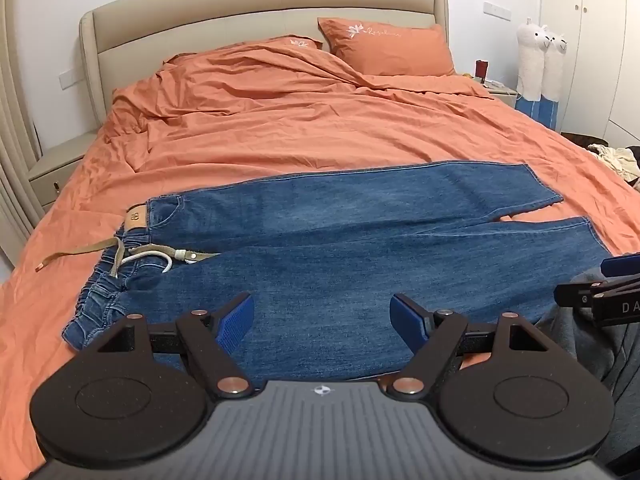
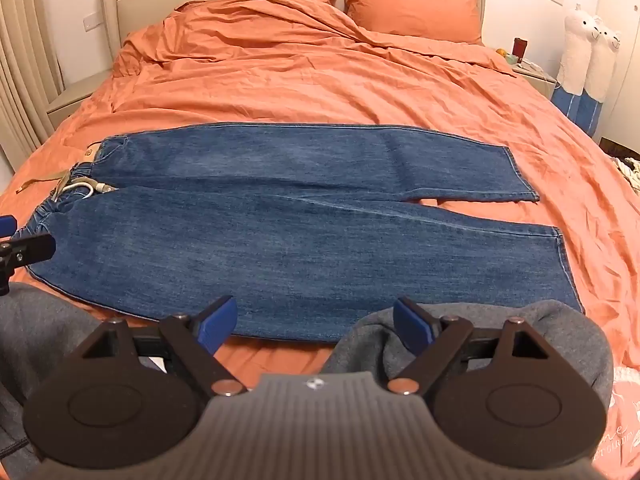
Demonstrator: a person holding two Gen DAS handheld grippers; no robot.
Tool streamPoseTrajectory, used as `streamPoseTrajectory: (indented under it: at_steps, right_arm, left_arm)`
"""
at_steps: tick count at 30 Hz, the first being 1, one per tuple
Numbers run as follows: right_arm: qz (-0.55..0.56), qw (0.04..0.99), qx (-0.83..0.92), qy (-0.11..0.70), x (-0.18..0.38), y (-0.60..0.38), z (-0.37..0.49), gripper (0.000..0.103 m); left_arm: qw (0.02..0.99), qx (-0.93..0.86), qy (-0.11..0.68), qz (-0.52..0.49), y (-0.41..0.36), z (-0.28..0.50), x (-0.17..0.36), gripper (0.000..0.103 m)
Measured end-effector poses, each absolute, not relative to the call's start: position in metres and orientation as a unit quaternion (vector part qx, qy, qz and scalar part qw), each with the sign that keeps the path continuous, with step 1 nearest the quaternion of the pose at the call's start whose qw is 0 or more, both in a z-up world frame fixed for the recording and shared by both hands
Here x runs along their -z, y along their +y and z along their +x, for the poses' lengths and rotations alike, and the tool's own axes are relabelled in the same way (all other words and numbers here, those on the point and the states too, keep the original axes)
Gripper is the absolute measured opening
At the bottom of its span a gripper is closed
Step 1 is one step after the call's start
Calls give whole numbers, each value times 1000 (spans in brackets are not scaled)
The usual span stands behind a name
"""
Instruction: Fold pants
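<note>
The blue jeans [image 2: 280, 216] lie flat across the orange bedspread [image 2: 304, 84], heavy, limp denim best pinched at the elastic waistband [image 1: 96, 300] and near hem [image 2: 560, 268], while left gripper [image 1: 322, 320] and right gripper [image 2: 314, 322] hover spread, empty.

Orange duvet [image 1: 300, 128] on bed, orange pillow [image 1: 390, 46], beige headboard [image 1: 256, 4], alpaca plush [image 1: 540, 64], grey garment [image 2: 500, 328]

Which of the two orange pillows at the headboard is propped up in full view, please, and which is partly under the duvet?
The right-hand orange pillow leans against the beige headboard, fully exposed. The left orange pillow shows only its top edge above the rumpled orange duvet.
</note>
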State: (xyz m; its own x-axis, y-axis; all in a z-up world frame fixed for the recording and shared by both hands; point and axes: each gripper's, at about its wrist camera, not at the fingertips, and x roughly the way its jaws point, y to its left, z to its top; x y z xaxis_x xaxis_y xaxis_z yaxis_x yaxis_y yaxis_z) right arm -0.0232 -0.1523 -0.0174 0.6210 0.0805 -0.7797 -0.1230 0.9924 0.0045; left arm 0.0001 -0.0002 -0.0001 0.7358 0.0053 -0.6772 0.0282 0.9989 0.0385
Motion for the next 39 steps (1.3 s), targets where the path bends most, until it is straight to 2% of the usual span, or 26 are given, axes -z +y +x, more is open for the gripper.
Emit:
streamPoseTrajectory:
  at_steps: [39]
  right_arm:
    - [-29,911,-37,409,9,-161,-13,82]
  left_arm:
    - [928,-20,369,42,5,7,8,90]
